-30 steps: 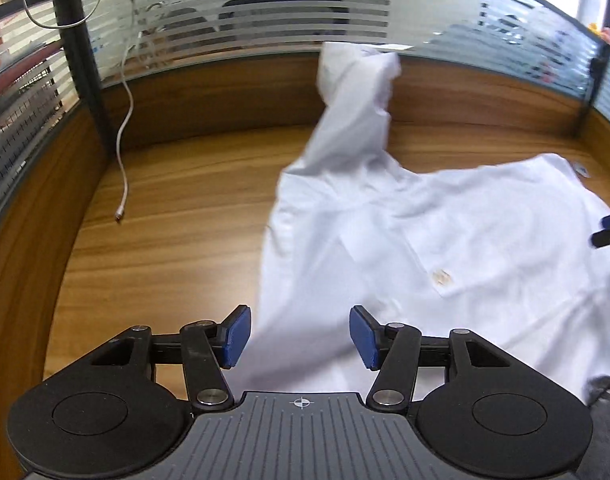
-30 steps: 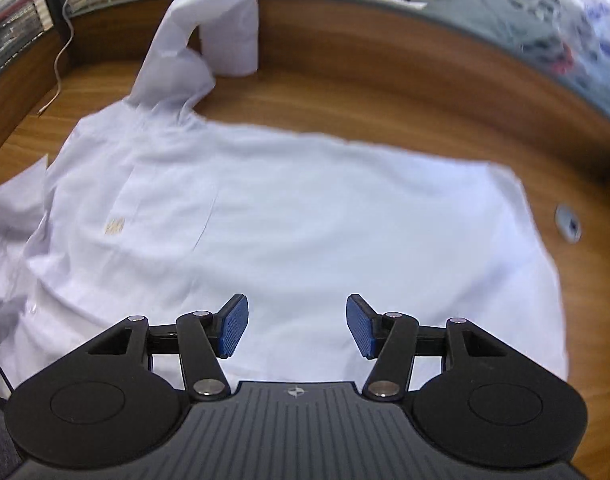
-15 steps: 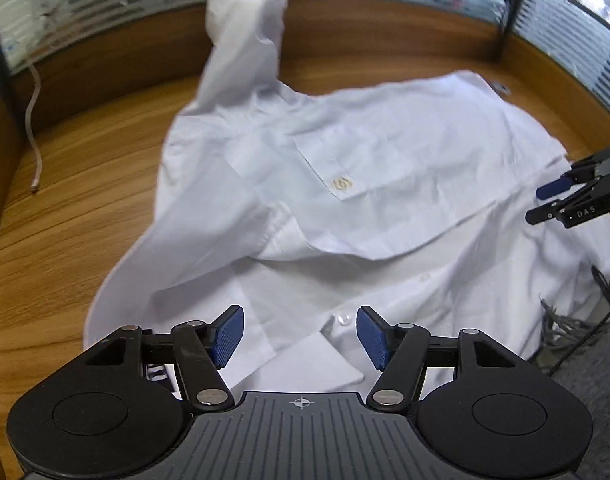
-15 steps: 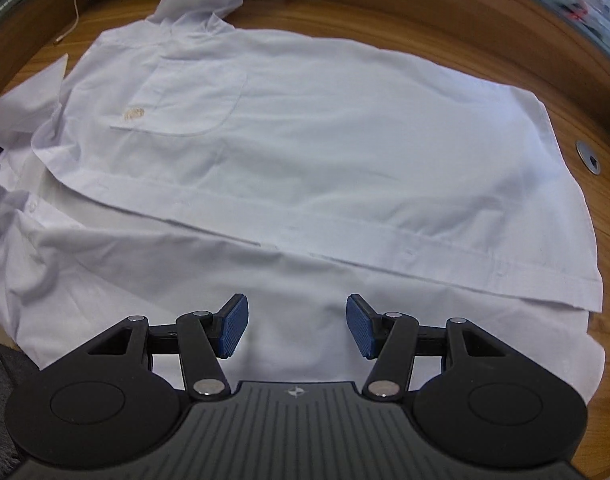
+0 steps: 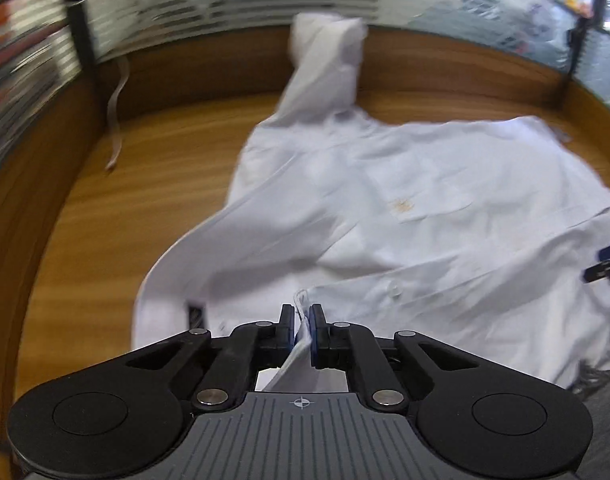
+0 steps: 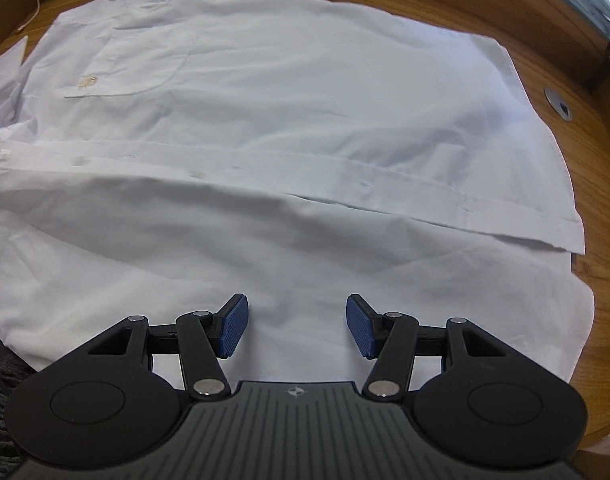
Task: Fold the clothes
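A white button-front cotton shirt (image 6: 305, 120) is spread front-up over a curved wooden desk (image 5: 145, 184), its near edge at the desk's rim and one placket overlapping the other. A chest pocket (image 6: 145, 60) with a small gold embroidered mark is seen farther off; the mark is too blurred to be read. A sleeve (image 5: 325, 68) is propped against the desk's back wall. The left gripper (image 5: 303, 326) is clenched on a fold of the shirt's near edge, apparently by the collar. The right gripper (image 6: 297, 326) is held spread wide above the shirt's lower front, with nothing between its blue pads (image 6: 235, 326). A white cable (image 5: 115, 120) is draped down at the far left.
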The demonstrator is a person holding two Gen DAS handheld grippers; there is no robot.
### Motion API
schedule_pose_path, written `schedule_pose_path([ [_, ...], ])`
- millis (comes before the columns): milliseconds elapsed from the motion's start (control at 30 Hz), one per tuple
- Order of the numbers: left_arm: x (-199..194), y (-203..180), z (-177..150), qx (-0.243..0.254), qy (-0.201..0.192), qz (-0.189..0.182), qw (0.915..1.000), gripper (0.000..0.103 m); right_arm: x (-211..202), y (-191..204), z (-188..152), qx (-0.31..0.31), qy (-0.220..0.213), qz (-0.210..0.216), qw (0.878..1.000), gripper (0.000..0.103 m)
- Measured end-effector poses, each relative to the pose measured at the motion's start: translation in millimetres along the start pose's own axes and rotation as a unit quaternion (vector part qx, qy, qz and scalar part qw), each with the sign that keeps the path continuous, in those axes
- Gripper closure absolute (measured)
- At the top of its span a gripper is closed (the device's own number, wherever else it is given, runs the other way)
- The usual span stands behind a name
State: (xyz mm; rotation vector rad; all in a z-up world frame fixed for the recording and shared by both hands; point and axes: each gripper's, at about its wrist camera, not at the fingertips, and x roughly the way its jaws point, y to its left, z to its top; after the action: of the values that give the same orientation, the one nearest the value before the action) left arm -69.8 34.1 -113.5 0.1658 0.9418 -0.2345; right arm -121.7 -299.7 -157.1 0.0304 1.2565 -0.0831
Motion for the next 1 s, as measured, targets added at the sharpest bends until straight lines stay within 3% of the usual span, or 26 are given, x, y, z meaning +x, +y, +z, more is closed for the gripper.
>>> schedule_pose_path([
  [100,-2.2,3.9,-5.0,-0.037,0.006,0.021,0.9991,0.093,0.3,-9.4,-4.3,0.007,0.003,-0.001,1.0,0.042],
  [267,0.0,-6.1,8.6,-0.06,-0.004,0.08,0.995,0.061,-26.3,-53.2,-8.5,0.032,-0.026,-0.016,0.999,0.042],
  [467,-20.1,-27.9,36.7,-0.114,-0.05,0.137,0.9826,0.048,-56.9,-144.5,-16.7,0.084,-0.062,-0.042,0.994,0.042],
  [667,-11.0,-70.8,63.4,-0.126,-0.05,0.123,0.9831,0.046,-48.8,-234.4,-30.5,0.17,-0.077,-0.038,0.982,0.042],
  [833,9.2,-115.3,70.4,-0.099,-0.033,0.11,0.9884,0.045,-21.0,-273.9,-43.9,0.217,-0.064,0.041,0.973,0.043],
  [900,18.9,-126.2,72.0,-0.094,-0.021,0.107,0.9895,0.045,-13.0,-273.7,-49.9,0.216,-0.06,0.049,0.973,0.054],
  [967,28.0,-135.0,74.6,-0.094,-0.007,0.108,0.9897,0.045,-13.3,-270.2,-54.9,0.213,-0.07,0.057,0.973,0.1],
  [1000,31.7,-138.3,76.2,-0.095,-0.003,0.105,0.9899,0.045,-19.2,-267.2,-56.0,0.21,-0.084,0.071,0.972,0.102],
])
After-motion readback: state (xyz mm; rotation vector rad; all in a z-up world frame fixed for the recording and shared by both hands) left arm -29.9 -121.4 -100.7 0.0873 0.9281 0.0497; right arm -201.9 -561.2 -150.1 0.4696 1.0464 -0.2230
